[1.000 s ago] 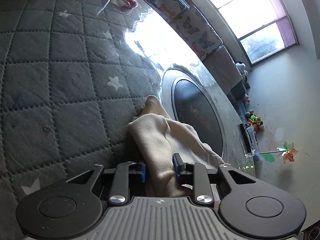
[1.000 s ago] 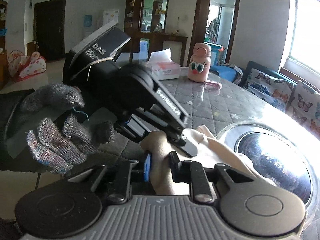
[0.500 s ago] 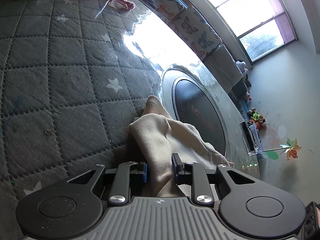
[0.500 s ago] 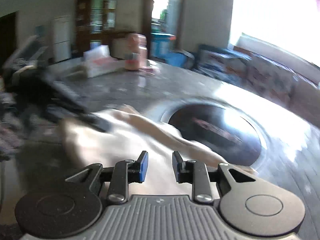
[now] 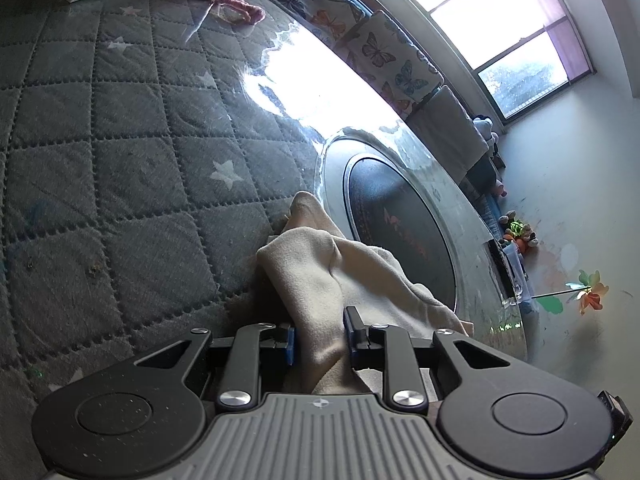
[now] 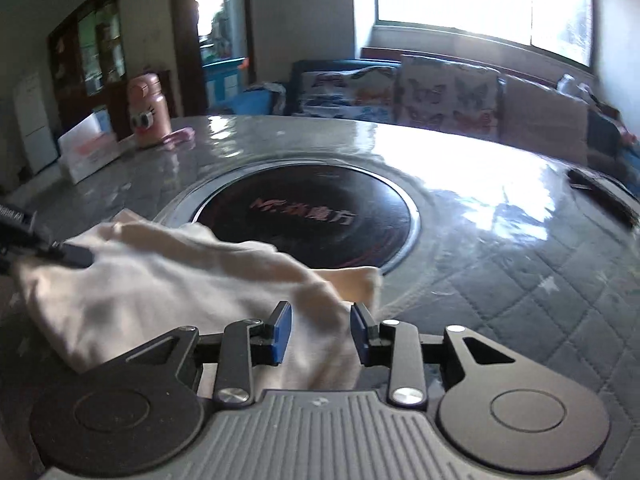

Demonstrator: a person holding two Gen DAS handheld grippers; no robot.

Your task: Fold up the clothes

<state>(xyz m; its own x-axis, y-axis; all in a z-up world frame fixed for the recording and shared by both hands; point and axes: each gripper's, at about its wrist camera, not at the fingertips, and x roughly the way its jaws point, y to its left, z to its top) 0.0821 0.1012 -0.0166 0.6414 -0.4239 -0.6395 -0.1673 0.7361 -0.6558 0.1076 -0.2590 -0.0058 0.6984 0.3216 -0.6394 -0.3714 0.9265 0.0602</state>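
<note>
Cream cloth lies on the quilted surface, stretching toward one o'clock from the left gripper, which pinches it; the right gripper, jaws just opening, straddles its other end loosely.

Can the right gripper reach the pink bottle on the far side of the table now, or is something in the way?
Probably not directly: the right gripper, its jaws just opening, has the cream cloth between them, and the pink bottle stands far across the table.

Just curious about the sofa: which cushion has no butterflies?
The plain beige cushion, rightmost in the row; the two butterfly cushions beside it are printed.
</note>
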